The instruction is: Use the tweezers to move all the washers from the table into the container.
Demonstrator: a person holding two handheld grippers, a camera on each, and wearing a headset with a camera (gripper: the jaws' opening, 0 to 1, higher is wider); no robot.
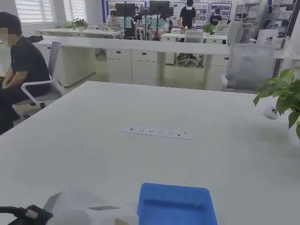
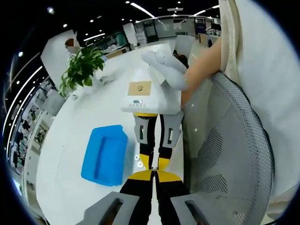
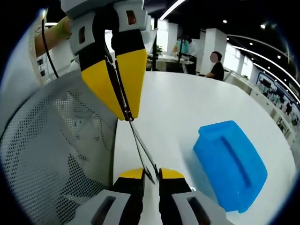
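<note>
The thin metal tweezers (image 3: 140,145) run between my two grippers just above the table's near edge. My left gripper (image 3: 123,101) comes down from the top of the right gripper view, its yellow jaws shut on one end. My right gripper (image 3: 152,177) is shut on the other end. In the left gripper view the two pairs of yellow tips meet, my left gripper (image 2: 153,176) below and my right gripper (image 2: 153,161) above. Two small washers (image 2: 138,161) lie on the white table beside them. The blue container (image 2: 105,154) (image 3: 232,164) (image 1: 176,204) stands close by.
A grey mesh chair back (image 2: 225,159) (image 3: 51,154) sits right against the grippers. A power strip (image 1: 157,131) lies mid-table and a potted plant (image 1: 283,96) stands at its right edge. A person sits on a chair (image 1: 44,89) to the far left. More desks and people fill the background.
</note>
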